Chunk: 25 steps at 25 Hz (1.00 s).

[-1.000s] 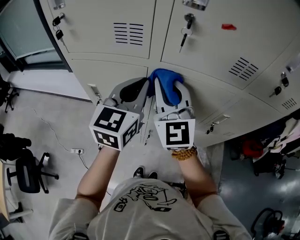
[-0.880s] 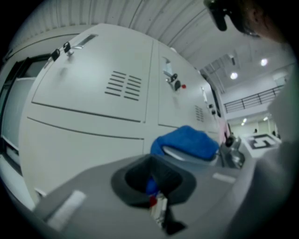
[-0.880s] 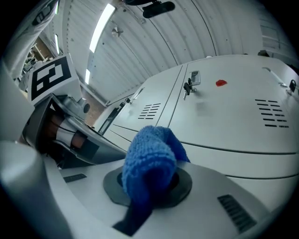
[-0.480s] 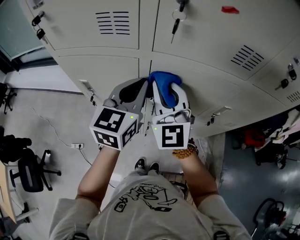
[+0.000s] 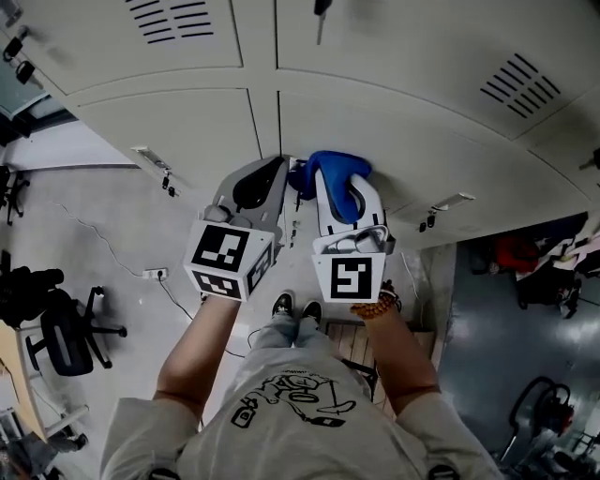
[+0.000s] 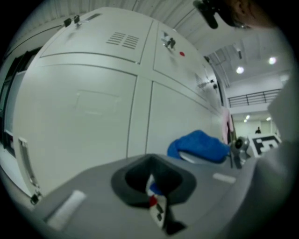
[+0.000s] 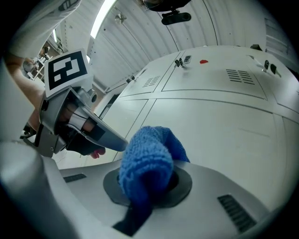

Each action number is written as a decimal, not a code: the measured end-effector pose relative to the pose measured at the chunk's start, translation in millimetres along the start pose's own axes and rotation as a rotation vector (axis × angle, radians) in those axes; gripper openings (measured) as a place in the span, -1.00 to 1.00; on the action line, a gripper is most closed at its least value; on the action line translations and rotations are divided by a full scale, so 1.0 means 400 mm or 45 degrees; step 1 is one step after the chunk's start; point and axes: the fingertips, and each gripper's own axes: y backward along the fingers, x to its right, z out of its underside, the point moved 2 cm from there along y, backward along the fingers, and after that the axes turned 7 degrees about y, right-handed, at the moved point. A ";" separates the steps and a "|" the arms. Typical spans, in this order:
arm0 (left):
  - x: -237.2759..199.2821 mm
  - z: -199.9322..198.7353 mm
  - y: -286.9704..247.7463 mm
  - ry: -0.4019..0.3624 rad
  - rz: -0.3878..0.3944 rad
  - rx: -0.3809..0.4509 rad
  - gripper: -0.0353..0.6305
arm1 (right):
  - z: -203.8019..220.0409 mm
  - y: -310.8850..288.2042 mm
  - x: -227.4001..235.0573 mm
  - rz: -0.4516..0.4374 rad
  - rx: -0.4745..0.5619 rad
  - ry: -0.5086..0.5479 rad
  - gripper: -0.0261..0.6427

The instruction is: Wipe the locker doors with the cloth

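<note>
The blue cloth [image 5: 337, 174] is bunched at the tip of my right gripper [image 5: 330, 180], which is shut on it. It lies against the lower locker door [image 5: 403, 131], just right of the vertical seam. In the right gripper view the cloth [image 7: 148, 159] bulges out of the jaws in front of that pale door [image 7: 224, 126]. My left gripper [image 5: 277, 172] hangs close beside it, jaws shut with nothing between them, pointing at the neighbouring lower door [image 5: 178, 127]. From the left gripper view the cloth [image 6: 201, 145] shows to the right.
Door latches stick out at the lower left [image 5: 155, 161] and lower right [image 5: 450, 202]. A key [image 5: 319, 17] hangs from an upper door. An office chair [image 5: 56, 328] and a floor socket with cable [image 5: 155, 275] lie to the left, dark clutter [image 5: 534, 272] to the right.
Both grippers and the cloth have gone down the lockers: the seam between upper and lower doors now sits well above the cloth. Both jaws stay as they were.
</note>
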 end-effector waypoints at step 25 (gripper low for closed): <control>-0.046 0.307 -0.044 0.042 -0.026 -0.163 -0.88 | 0.286 0.001 -0.201 -0.149 -0.030 -0.204 -0.83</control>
